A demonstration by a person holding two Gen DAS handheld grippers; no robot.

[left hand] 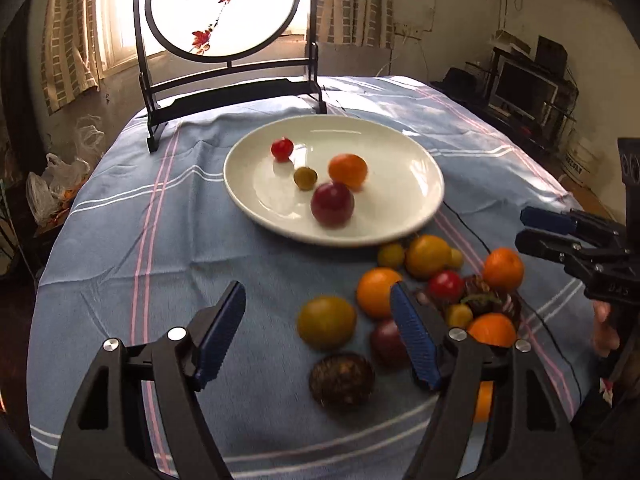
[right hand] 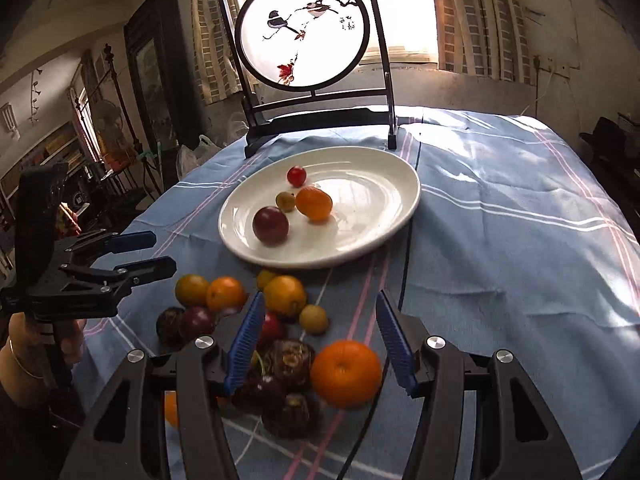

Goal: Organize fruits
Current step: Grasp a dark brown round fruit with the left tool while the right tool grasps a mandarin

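Observation:
A white plate holds a dark red plum, an orange, a small green fruit and a cherry tomato. A pile of loose fruit lies on the cloth in front of the plate. My left gripper is open and empty above a yellow-green fruit and a dark brown fruit. My right gripper is open and empty, with an orange between its fingers. Each gripper shows in the other's view, the right and the left.
A blue striped tablecloth covers the table. A round bird-painting screen on a black stand stands behind the plate. A black cable runs across the cloth. Plastic bags lie off the table's left edge.

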